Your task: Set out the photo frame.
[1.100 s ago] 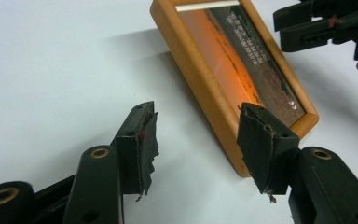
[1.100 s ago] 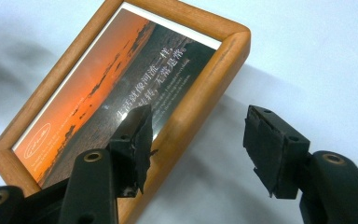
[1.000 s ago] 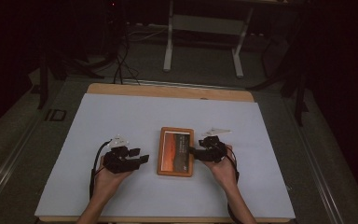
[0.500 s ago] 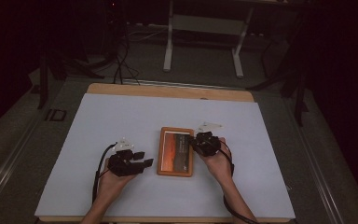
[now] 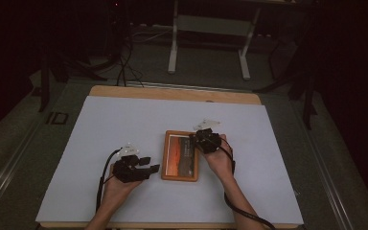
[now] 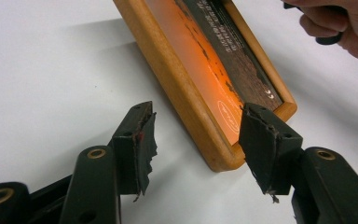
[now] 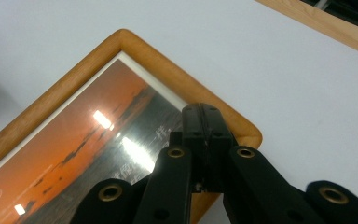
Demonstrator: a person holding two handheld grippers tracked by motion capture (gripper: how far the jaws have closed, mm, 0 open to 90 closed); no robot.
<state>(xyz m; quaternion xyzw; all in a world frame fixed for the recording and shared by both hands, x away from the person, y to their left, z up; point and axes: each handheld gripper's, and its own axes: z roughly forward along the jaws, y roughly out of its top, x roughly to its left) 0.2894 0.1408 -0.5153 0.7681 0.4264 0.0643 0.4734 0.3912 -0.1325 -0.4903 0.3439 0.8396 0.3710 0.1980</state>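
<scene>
So, starting at the tips: the left gripper (image 6: 193, 140) is seen with its two black jaws spread wide apart, nothing pinched between them. In the left gripper view a near corner of the wooden picture frame (image 6: 200, 112) sits in the gap between the jaws, closer to the right-hand one, though whether either pad actually touches the wood can't really be told. The foam pads (image 6: 144, 144) look pretty chewed up and torn at the edges.

The right gripper (image 7: 206, 123) is seen with its jaws pressed flat together, no gap visible. Its tip is placed over the frame's wooden border near a rounded corner, right at the edge of the glossy sunset print (image 7: 88, 158); contact with the wood or glass can't be confirmed from this angle. Ceiling lights are reflected in the glass.

From the high view, the frame (image 5: 180, 155) is found lying flat near the middle of the white table surface (image 5: 120, 124), between the two hands. The left gripper (image 5: 151, 168) is held just beside the frame's lower left edge, and the right gripper (image 5: 195, 138) is up at its upper right corner. A hand (image 5: 219, 160) is wrapped around each gripper, with black cables trailing back toward the person. The wooden table edge (image 5: 172, 93) is visible beyond the white sheet.
</scene>
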